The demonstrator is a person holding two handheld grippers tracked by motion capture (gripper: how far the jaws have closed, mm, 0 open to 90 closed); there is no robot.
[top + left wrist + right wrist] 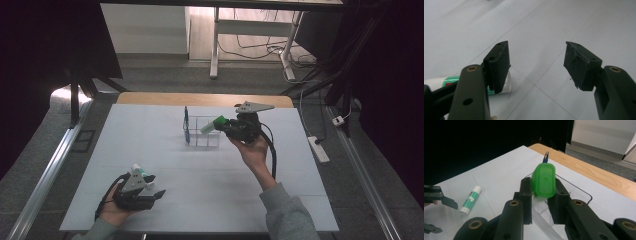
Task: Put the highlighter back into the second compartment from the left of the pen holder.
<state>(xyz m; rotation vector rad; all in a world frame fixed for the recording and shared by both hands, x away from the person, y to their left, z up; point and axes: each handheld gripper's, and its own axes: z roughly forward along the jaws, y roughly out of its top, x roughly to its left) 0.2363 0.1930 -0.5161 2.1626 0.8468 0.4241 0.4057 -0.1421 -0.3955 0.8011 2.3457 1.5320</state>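
Observation:
My right gripper [223, 126] [543, 185] is shut on a white tube with a green cap [214, 124] [544, 178], held tilted just above a clear plastic organizer [202, 136] [574, 188] at the middle back of the table. A blue pen [186, 124] [545, 157] stands in the organizer's left side. A white and green glue stick [140, 172] [507, 82] [471, 199] lies on the table at the front left. My left gripper [156, 186] [536, 47] rests open beside it, with nothing between its jaws; the stick lies just outside the left jaw.
White paper [165, 150] covers the table, and a strip of bare wood [150, 98] shows along the far edge. A desk frame [215, 45] and cables stand on the floor beyond. A power strip [318, 149] lies on the floor at the right.

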